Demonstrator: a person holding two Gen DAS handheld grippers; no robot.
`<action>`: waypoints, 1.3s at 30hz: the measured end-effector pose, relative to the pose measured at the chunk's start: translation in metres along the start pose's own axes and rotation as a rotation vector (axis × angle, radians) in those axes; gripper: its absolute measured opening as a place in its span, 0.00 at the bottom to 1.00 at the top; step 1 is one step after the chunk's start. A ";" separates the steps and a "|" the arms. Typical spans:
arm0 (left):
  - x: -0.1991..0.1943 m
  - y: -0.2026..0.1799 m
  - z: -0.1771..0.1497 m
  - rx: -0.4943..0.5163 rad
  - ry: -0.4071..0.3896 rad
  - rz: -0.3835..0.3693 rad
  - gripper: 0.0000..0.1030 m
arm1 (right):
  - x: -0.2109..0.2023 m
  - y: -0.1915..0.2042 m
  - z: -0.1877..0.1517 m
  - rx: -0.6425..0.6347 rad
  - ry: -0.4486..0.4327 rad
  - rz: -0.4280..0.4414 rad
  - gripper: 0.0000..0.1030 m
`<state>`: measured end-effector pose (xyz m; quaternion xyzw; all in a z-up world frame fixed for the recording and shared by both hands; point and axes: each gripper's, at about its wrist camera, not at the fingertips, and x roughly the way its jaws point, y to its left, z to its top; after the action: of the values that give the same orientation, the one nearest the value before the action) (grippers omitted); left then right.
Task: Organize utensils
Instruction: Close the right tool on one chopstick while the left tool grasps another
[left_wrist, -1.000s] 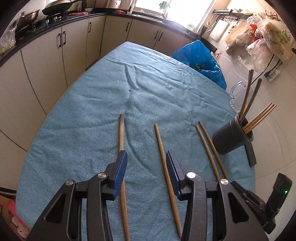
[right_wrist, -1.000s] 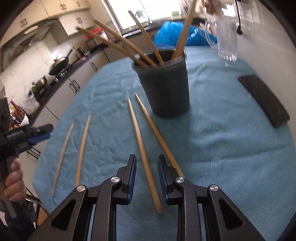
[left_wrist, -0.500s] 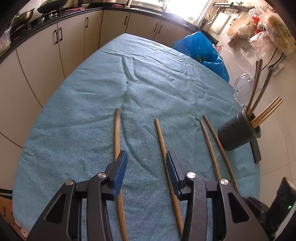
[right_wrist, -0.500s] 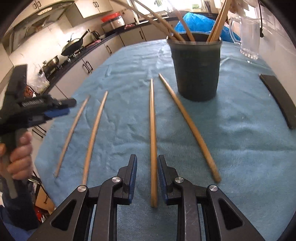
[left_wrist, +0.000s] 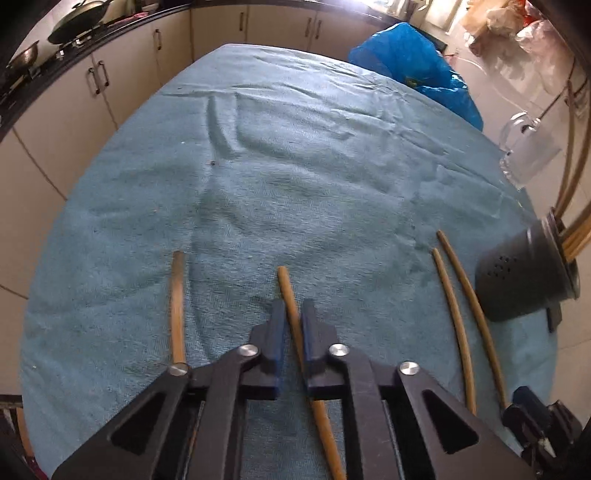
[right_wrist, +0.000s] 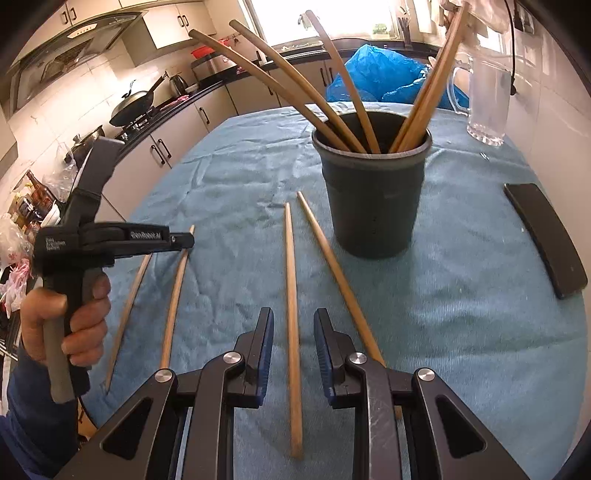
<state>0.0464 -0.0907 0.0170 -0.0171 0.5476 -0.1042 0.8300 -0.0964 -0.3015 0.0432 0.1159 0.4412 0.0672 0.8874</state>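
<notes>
Wooden chopsticks spread in a row on the blue cloth (right_wrist: 461, 332), each apart for a single pick, others already upright in the dark holder (right_wrist: 373, 199). Left gripper (left_wrist: 293, 325) low and level, jaws narrowed around the second chopstick (left_wrist: 290, 295), contact uncertain. Right gripper (right_wrist: 293, 345) low too, jaws parted, straddling the third chopstick (right_wrist: 291, 280) without touching.

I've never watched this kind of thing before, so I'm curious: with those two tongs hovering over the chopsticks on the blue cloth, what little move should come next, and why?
Probably close the right tongs: their jaws are open with a loose chopstick lying between them. The left tongs already look shut on another chopstick. Both would then go into the dark holder, which already has several.
</notes>
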 end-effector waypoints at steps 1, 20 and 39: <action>-0.001 0.001 -0.001 0.005 -0.001 0.006 0.07 | 0.001 0.002 0.005 -0.006 -0.004 -0.003 0.24; -0.016 0.029 -0.025 -0.011 -0.021 -0.021 0.06 | 0.102 0.036 0.082 -0.158 0.122 -0.142 0.24; -0.018 0.030 -0.028 -0.019 -0.033 -0.015 0.06 | 0.119 0.036 0.086 -0.169 0.192 -0.164 0.07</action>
<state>0.0185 -0.0558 0.0181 -0.0308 0.5346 -0.1048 0.8380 0.0438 -0.2532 0.0114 -0.0026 0.5248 0.0421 0.8502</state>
